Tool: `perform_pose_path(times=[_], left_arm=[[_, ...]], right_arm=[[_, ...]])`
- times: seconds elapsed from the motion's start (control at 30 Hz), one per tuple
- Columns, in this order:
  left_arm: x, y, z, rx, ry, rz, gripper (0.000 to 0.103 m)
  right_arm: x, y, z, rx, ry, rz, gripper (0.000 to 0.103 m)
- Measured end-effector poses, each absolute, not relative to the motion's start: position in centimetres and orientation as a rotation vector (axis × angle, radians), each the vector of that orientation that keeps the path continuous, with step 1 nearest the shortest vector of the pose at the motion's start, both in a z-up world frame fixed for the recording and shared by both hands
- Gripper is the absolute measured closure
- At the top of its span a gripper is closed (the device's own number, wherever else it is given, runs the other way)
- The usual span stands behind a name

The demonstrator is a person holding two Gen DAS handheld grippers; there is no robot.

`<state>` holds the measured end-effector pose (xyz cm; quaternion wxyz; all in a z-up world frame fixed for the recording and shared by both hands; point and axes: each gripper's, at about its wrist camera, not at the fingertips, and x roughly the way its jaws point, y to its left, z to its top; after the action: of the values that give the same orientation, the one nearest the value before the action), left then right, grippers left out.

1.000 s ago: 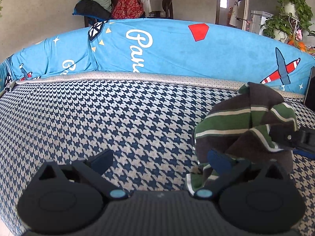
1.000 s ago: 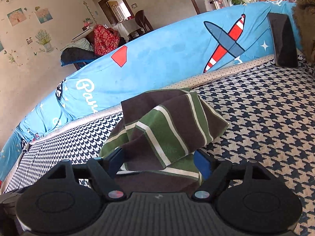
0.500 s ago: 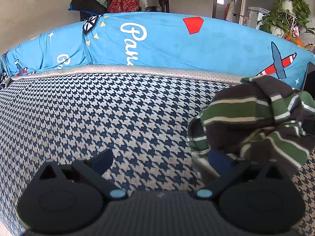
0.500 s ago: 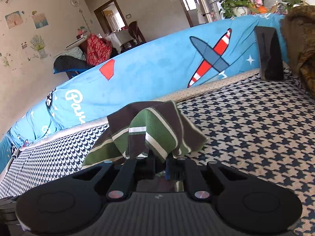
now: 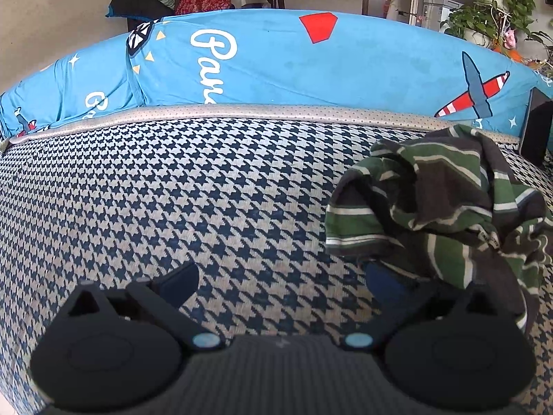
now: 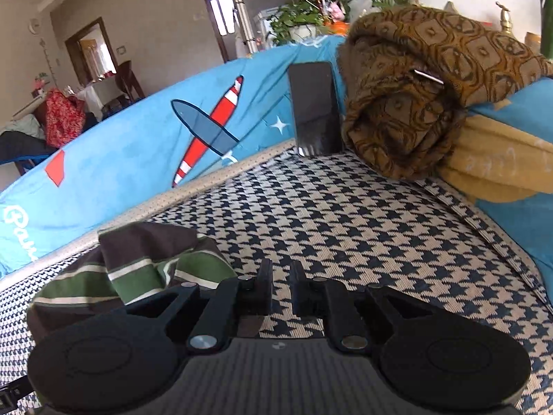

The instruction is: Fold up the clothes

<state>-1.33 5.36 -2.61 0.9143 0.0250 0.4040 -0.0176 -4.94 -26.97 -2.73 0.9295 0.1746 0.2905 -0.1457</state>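
Sofa seat (image 5: 172, 190): a wide cushion in dark-blue and cream houndstooth fills the lower half of both wrist views, edged at the back by a pale dotted strip.
Backrest cover (image 5: 311, 69): bright blue cloth with white script, a red shape and a red-striped aeroplane print runs across from 9 to 3 o'clock behind the seat.
Brown blanket (image 6: 414, 86): a patterned bundle sits at 1 o'clock in the right wrist view, on the sofa's far corner, over a yellow cloth.
Striped garment (image 5: 432, 207): green, brown and white, crumpled, it lies on the seat at 3 o'clock in the left wrist view; in the right wrist view it lies at 8 o'clock (image 6: 138, 263), beside the gripper's left finger.
Phone (image 6: 314, 107): a dark slab stands against the backrest at 12 o'clock, just beside the blanket.
Left gripper (image 5: 280, 276): jaws wide apart, nothing between them; its right finger sits under the garment's edge.
Right gripper (image 6: 280, 287): jaws nearly together and opening, with only bare seat seen through the narrow gap.
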Motion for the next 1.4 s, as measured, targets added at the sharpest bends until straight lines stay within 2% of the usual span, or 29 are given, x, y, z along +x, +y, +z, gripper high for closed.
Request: perform_pose_path(times=[0.1,0.17,0.37,0.53,0.77,0.8,0.9,0.97,1.07,1.23,1.4], left_arm=[[-1.5,4.8,-2.6,0.063,0.836,-0.052,0.0],[-1.7,4.4,-2.7,0.075,0.835,-0.065,0.0],[-2.3,3.1,-3.0,0.112,0.834,-0.113,0.0],[-2.6,2.3,-3.5,0.136,0.846,-0.14,0.0],[-3.0,1.7,-3.8,0.172,0.842,-0.154,0.0],[-2.9,1.7,-3.8,0.169,0.843,-0.156,0.0],[-2.9,1.8,-3.8,0.16,0.848,-0.159,0.0],[-2.8,2.0,-3.8,0.151,0.852,-0.156,0.0],[-2.7,2.3,-3.8,0.141,0.852,-0.15,0.0],[-2.2,3.0,-3.8,0.112,0.851,-0.117,0.0],[-1.7,3.6,-3.9,0.078,0.867,-0.103,0.0]], right_arm=[[-4.5,-26.1,-2.6,0.375,0.587,-0.181,0.077],[-4.1,-25.2,-2.7,0.383,0.591,-0.109,0.063],[-2.5,-22.2,-3.3,0.306,0.583,-0.009,0.043],[-0.9,-20.8,-4.1,0.288,0.573,0.021,0.036],[1.6,-18.7,-6.1,0.195,0.62,0.003,0.035],[1.8,-18.6,-6.4,0.183,0.623,-0.012,0.036],[2.4,-18.9,-7.0,0.172,0.631,-0.047,0.06],[2.5,-19.3,-7.1,0.168,0.634,-0.078,0.092],[2.1,-20.2,-6.4,0.206,0.614,-0.094,0.096],[0.2,-22.4,-4.5,0.238,0.534,-0.163,0.098],[-1.2,-26.0,-3.7,0.29,0.532,-0.306,0.098]])
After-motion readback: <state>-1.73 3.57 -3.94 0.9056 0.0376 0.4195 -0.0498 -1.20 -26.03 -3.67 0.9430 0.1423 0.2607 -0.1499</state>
